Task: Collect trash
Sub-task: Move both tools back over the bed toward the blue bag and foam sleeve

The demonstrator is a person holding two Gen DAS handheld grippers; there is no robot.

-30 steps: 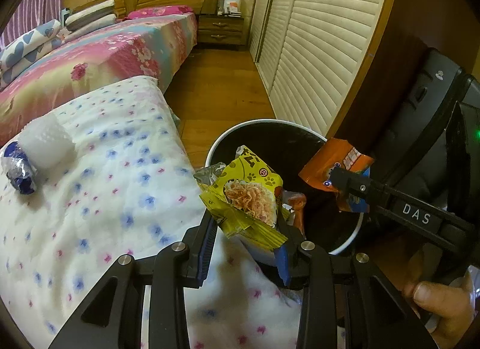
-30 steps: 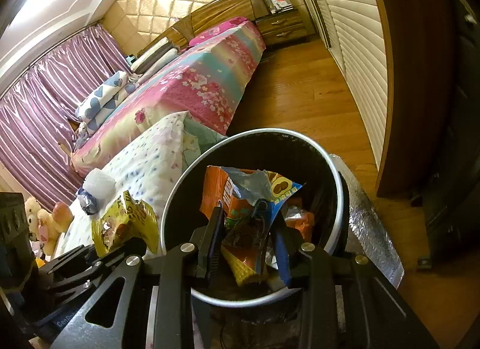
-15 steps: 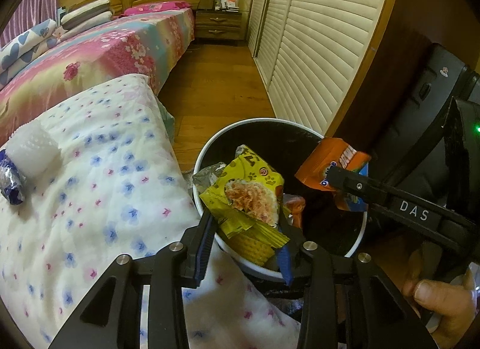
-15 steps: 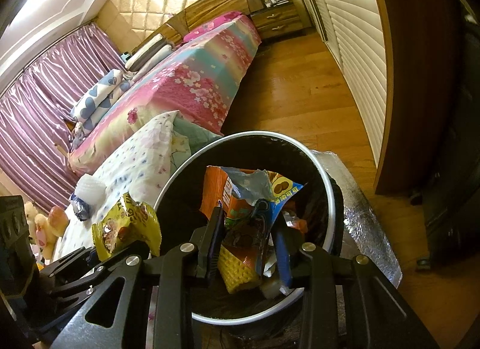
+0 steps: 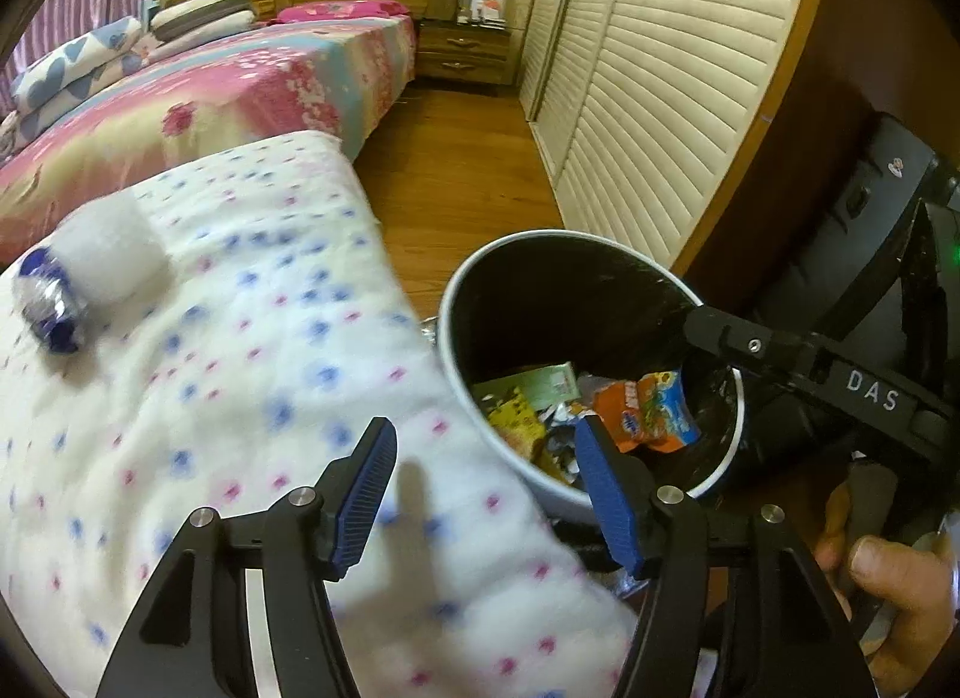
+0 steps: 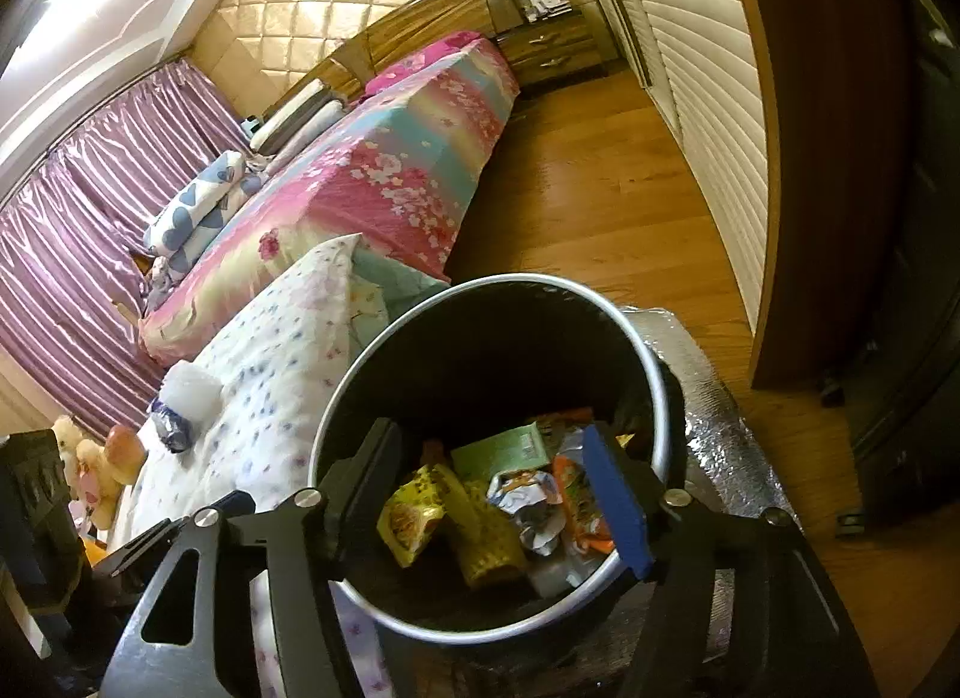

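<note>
Both claws gape wide, holding nothing. The left gripper [image 5: 489,485] hangs over the flowered quilt [image 5: 240,350] – trash bin [image 5: 456,362] just right. The right gripper [image 6: 498,494] hovers above the wrappers [image 6: 474,518] (inside the bin [image 6: 651,356]).

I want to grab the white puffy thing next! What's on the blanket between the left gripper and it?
Nothing: in the left wrist view only bare flowered blanket lies between the open left gripper and the white wad.
</note>
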